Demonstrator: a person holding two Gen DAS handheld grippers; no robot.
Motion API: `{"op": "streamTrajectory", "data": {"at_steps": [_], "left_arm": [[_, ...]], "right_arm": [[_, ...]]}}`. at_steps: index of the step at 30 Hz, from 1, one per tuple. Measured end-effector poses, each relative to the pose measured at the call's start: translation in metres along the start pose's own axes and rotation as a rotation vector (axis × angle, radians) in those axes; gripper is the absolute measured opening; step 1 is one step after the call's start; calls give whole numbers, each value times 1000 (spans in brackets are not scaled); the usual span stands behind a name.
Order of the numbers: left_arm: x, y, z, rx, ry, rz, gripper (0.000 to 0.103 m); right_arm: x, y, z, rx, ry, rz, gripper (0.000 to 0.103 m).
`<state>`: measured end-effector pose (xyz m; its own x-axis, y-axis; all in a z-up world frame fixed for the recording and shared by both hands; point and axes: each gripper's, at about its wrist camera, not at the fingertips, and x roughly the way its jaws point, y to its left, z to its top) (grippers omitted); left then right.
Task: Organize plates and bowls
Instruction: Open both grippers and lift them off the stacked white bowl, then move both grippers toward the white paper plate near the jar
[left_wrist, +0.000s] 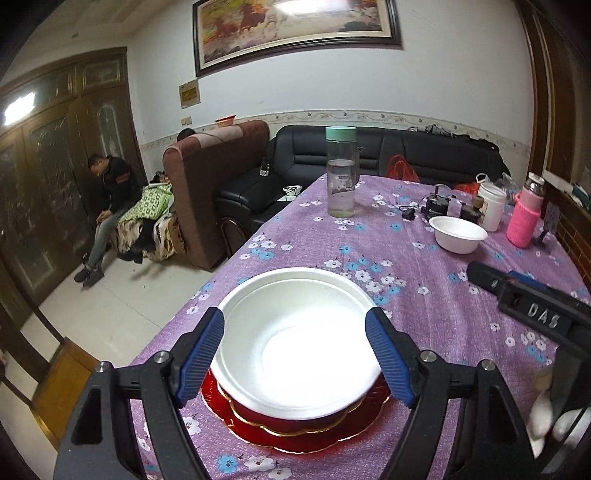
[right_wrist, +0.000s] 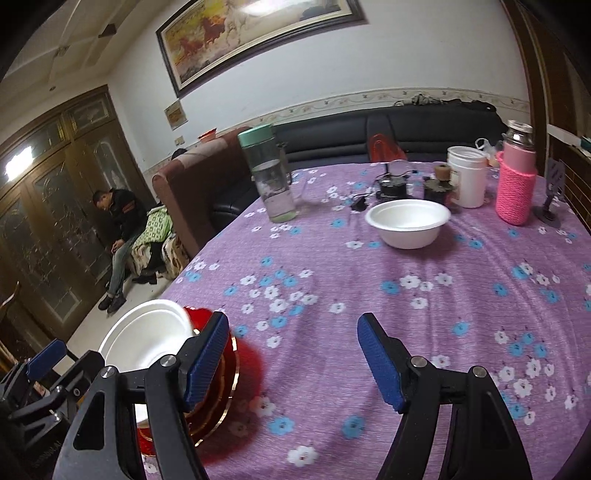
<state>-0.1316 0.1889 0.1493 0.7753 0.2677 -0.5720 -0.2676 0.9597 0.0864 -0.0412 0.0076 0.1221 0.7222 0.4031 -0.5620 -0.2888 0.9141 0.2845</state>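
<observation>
Left wrist view: a big white bowl (left_wrist: 301, 343) fills the lower middle of the frame.
Big bowl look: round, plain white, smooth and empty inside.
Under it: it sits on a pile of red plates with gold edges (left_wrist: 295, 428).
Left gripper (left_wrist: 295, 354): its blue pads (left_wrist: 201, 354) stand wide apart on each side of the bowl's rim; I cannot tell if they touch it.
Right gripper (right_wrist: 293, 358): spread wide with nothing between the pads, low in the right wrist view, over bare cloth.
Small white bowl (right_wrist: 408, 223): upper right of the right wrist view, alone and well apart from the pile (right_wrist: 218, 384) at lower left.
Table: a purple cloth with white and blue flowers (right_wrist: 369, 295).
Other things on it: a clear bottle with a green lid (left_wrist: 340, 171), a white tub (right_wrist: 466, 176), and a bottle in a pink knit cover (right_wrist: 516, 184), all near the far edge.
Room: a black sofa (left_wrist: 388, 151), a brown chair back (left_wrist: 218, 184), a horse painting (left_wrist: 295, 27) on the white wall, and a man sitting (left_wrist: 110, 206) at the left by dark wood doors.
</observation>
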Motion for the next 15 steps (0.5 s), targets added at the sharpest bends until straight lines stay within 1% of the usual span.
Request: {"op": "streamTrajectory", "data": {"at_steps": [8, 15], "left_arm": [[-4, -15, -3, 29, 10, -13, 79], [-15, -17, -6, 38, 16, -25, 79]], "right_arm": [[-21, -24, 5, 34, -34, -25, 78], [-42, -26, 7, 39, -63, -29, 78]]}}
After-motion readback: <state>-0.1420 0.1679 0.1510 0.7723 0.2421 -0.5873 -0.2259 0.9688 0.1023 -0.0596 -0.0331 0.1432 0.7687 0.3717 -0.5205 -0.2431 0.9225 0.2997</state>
